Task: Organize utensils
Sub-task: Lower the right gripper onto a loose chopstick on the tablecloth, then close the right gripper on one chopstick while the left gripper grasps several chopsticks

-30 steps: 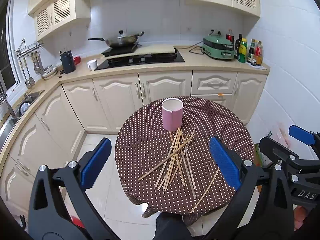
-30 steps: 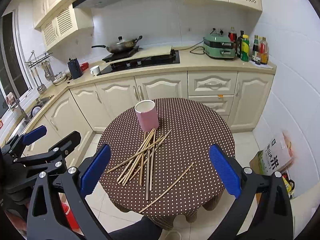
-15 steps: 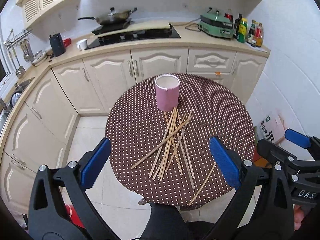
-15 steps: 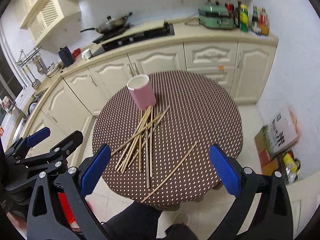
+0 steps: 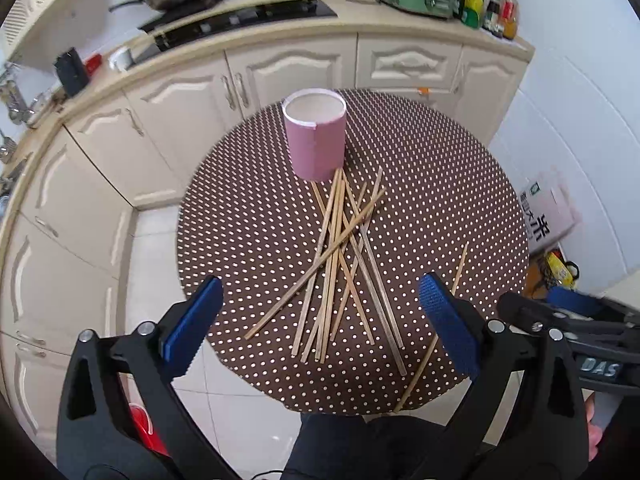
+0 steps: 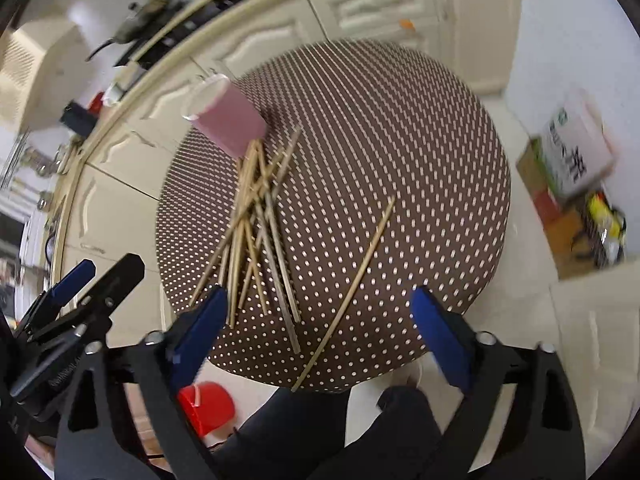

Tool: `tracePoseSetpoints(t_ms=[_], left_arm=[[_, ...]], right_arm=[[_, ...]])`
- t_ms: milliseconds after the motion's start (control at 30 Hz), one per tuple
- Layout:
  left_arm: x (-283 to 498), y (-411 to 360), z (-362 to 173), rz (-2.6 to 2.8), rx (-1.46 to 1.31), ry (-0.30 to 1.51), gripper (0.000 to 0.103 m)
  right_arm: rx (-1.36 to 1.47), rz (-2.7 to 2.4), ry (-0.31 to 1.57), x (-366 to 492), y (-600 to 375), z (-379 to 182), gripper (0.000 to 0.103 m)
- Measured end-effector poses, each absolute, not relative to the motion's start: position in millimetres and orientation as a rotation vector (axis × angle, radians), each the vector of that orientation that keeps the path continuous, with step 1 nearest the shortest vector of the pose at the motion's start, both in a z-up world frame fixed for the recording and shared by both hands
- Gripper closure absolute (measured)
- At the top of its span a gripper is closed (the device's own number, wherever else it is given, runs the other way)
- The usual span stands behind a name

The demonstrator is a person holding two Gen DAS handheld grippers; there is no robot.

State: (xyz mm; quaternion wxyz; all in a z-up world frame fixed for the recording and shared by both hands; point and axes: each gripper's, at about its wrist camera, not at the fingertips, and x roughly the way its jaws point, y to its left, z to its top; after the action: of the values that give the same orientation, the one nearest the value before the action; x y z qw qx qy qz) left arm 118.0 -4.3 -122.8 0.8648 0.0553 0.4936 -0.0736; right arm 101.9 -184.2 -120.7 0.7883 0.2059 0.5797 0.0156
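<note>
1. Many chopsticks (image 5: 340, 256) lie crossed just before the pink cup (image 5: 316, 136) — one stray chopstick (image 6: 352, 284) apart.
2. Left gripper (image 5: 320, 332) gapes empty; right gripper (image 6: 320, 332) is closing on nothing.

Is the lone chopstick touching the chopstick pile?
Apart. The right wrist view shows the lone chopstick separated from the chopstick pile by bare tablecloth.

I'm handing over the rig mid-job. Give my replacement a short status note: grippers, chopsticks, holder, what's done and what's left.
Left gripper: open, empty, above the near side of the table.
Right gripper: empty, jaws closing, nothing between them, over the stray chopstick.
Chopstick pile: crossed on the polka-dot tablecloth, far ends by the base of the pink holder.
Done: nothing; the holder looks empty.
Left: put all chopsticks in the holder.
</note>
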Motion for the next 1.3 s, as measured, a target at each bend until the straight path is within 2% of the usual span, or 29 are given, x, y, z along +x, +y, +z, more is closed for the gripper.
tracePoseSetpoints(t_ms=[167, 333, 467, 700, 800, 967, 1033, 1167, 1233, 1300], left_arm=[[145, -3, -150, -0.191, 0.128, 1.11, 0.013], [170, -7, -177, -0.259, 0.175, 1.173, 0.028], [192, -12, -197, -0.324, 0.206, 1.224, 0.034], [221, -24, -224, -0.419, 0.267, 1.29, 0.051], [232, -28, -235, -0.435, 0.274, 1.341, 0.051], [243, -35, -244, -0.474, 0.285, 1.381, 0.058], [245, -43, -248, -0.486, 0.318, 1.391, 0.065], [254, -57, -258, -0.483, 0.345, 1.413, 0.069], [261, -64, -263, -0.476, 0.353, 1.417, 0.072], [269, -67, -266, -0.471, 0.321, 1.452, 0.078]], right_arm=[[0.537, -0.026, 1.334, 111, -184, -155, 0.031], [0.631, -0.098, 1.383, 114, -190, -182, 0.042], [0.713, -0.127, 1.398, 119, -192, -198, 0.058], [0.743, -0.235, 1.411, 119, -191, -220, 0.06], [0.762, -0.269, 1.408, 121, -191, -228, 0.06], [0.759, -0.322, 1.369, 124, -190, -233, 0.06], [0.74, -0.342, 1.364, 126, -188, -233, 0.061], [0.695, -0.387, 1.363, 133, -180, -234, 0.066], [0.675, -0.409, 1.36, 133, -175, -231, 0.073], [0.652, -0.431, 1.36, 130, -171, -229, 0.084]])
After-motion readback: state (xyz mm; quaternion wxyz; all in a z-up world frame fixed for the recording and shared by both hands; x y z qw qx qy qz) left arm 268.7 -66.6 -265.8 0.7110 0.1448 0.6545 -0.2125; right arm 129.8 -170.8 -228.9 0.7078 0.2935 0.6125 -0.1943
